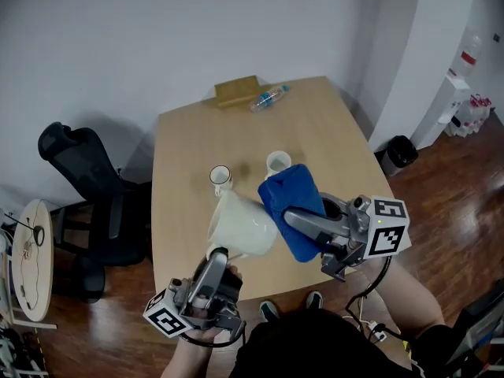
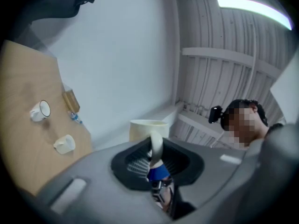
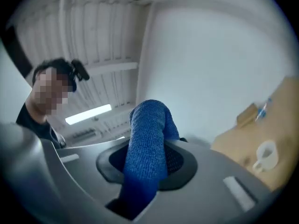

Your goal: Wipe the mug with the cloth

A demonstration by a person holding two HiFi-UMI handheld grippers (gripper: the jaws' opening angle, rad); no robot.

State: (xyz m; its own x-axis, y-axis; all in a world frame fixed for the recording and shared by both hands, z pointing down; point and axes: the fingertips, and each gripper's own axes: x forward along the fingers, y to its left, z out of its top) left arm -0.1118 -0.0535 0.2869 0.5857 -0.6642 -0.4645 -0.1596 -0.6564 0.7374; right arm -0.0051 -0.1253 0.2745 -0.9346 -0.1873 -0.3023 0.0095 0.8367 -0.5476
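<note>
Cream mug [image 1: 240, 225], raised off the table [image 1: 177, 156] by its handle [image 2: 156, 143], which the left gripper [image 1: 216, 255] pinches tight (seen only in its own view), apparently to present its side to the blue cloth [image 1: 293, 209], clamped in the right gripper [image 1: 298, 220] and touching it in the head view.

We find the cream mug [image 1: 240, 225] lifted clear of the table [image 1: 189, 144], over its near edge. It is tilted, with its handle pinched in the left gripper [image 1: 218, 255]. The blue cloth [image 1: 290, 201], a thick, nubbly bundle, is clamped in the right gripper [image 1: 293, 220] above the same near edge, and its left side lies against the mug's wall.
</note>
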